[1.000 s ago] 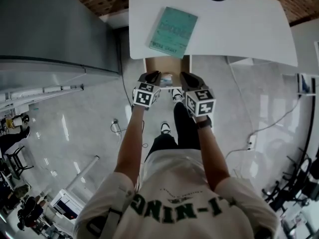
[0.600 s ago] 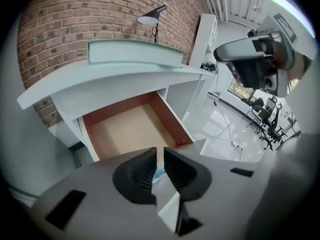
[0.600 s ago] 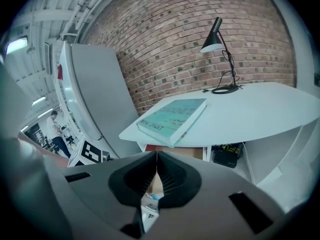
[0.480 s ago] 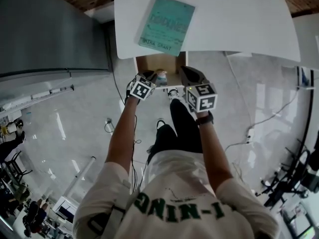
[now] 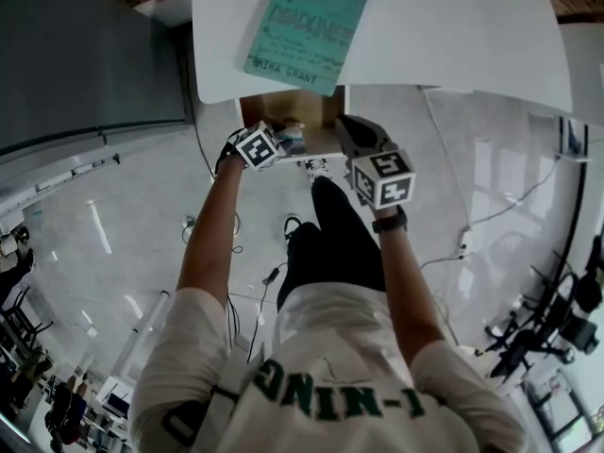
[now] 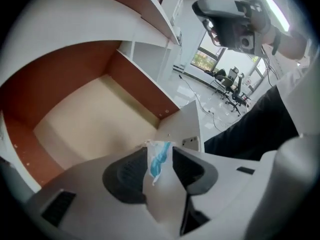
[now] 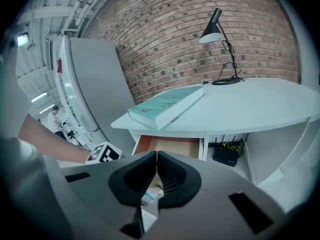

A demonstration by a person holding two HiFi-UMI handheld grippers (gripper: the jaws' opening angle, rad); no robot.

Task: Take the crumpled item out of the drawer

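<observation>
The open wooden drawer (image 5: 286, 109) sits under the white table (image 5: 453, 36). In the left gripper view the drawer (image 6: 95, 114) lies just ahead. A crumpled white item with blue print (image 6: 158, 156) stands between the jaws of my left gripper (image 6: 160, 160). These jaws are opening and stand wide, with the pads not clamped on it. From the head view, my left gripper (image 5: 274, 136) reaches into the drawer front beside the crumpled item (image 5: 293, 138). My right gripper (image 5: 351, 130) hovers at the drawer's right front corner. Its jaws (image 7: 156, 156) meet, empty, with the crumpled item (image 7: 149, 198) glimpsed below them.
A teal book (image 5: 307, 31) lies on the table above the drawer. A black desk lamp (image 7: 220, 49) stands at the back by the brick wall. A tall grey cabinet (image 5: 85, 55) is on the left. A black router (image 7: 227, 154) sits under the table.
The person has stepped closer to the table. My left gripper has pushed forward into the drawer to the crumpled item. The right gripper stays by the drawer front.
</observation>
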